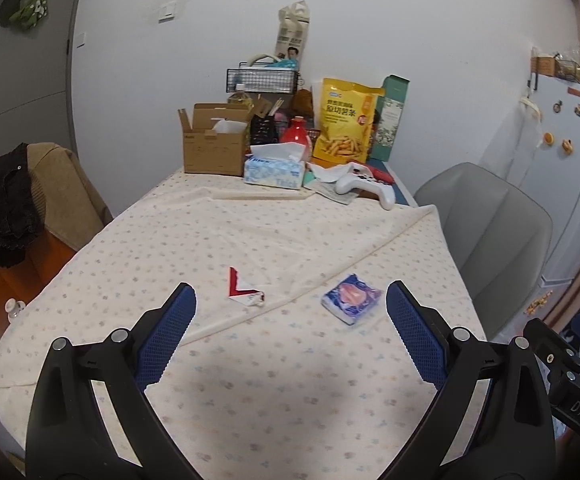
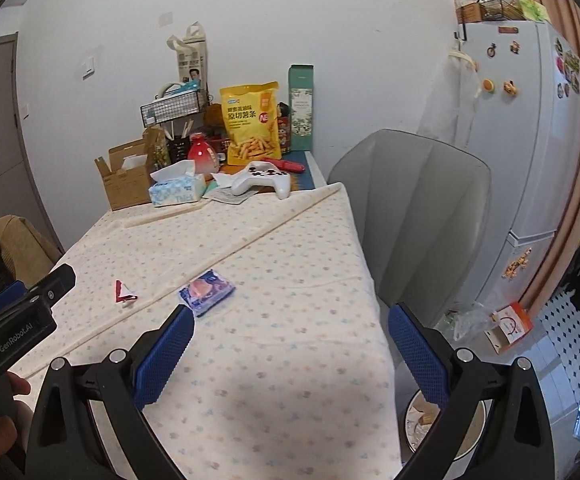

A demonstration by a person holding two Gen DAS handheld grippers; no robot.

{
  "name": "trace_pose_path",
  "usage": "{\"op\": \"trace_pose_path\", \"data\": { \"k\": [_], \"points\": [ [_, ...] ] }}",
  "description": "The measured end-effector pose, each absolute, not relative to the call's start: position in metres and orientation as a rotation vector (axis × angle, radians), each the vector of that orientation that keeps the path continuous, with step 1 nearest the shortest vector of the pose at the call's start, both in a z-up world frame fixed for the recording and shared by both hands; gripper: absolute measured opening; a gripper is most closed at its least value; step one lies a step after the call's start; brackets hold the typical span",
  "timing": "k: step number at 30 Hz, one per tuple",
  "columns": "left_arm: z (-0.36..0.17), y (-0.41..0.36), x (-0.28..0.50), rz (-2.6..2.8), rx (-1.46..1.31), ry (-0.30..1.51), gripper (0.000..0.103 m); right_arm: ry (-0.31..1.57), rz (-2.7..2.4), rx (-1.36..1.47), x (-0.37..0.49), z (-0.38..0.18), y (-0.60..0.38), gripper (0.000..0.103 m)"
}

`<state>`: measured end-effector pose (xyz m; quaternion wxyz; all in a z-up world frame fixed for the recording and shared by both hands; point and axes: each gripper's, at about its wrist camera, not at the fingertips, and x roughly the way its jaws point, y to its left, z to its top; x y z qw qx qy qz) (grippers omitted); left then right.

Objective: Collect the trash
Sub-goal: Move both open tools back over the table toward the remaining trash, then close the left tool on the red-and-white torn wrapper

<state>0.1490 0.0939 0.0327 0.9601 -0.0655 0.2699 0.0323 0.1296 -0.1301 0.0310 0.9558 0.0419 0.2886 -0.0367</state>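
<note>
On the near half of the bench (image 1: pixel 274 240), the dotted cloth lies mostly bare, with a raised fold running diagonally across it; the far end against the wall is crowded with a cardboard box (image 1: pixel 214 144), a tissue box (image 1: pixel 274 171), a yellow snack bag (image 1: pixel 345 120) and a white game controller (image 1: pixel 365 184). The bench's right edge drops off beside a grey chair (image 2: pixel 417 216), and below that edge a bin (image 2: pixel 441 424) stands on the floor. The left gripper (image 1: pixel 290 336) hovers above the cloth with its jaws spread wide and nothing between them. The right gripper (image 2: pixel 290 356) is likewise wide open and empty, over the right edge. Two items of trash lie ahead of both grippers. A red-and-white folded wrapper (image 1: pixel 245 290) rests just beyond the left gripper's left finger, close to the fold. A blue-and-pink tissue packet (image 1: pixel 350 298) lies flat to the right of the wrapper, apart from it, just past the tip of the right gripper's left finger (image 2: pixel 162 356) in the right wrist view. The packet looks soft and crinkled.
</note>
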Motion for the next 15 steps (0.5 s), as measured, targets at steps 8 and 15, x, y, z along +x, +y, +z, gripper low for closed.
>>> {"op": "trace_pose_path", "data": {
  "k": [8,15],
  "points": [
    [0.021,0.113,0.171,0.089,-0.145,0.579,0.095,0.597,-0.053,0.065,0.158,0.031,-0.111,0.095],
    [-0.001,0.113,0.201,0.096,-0.145,0.641,0.095,0.642,-0.041,0.06,0.19,0.018,-0.105,0.095]
  ]
}}
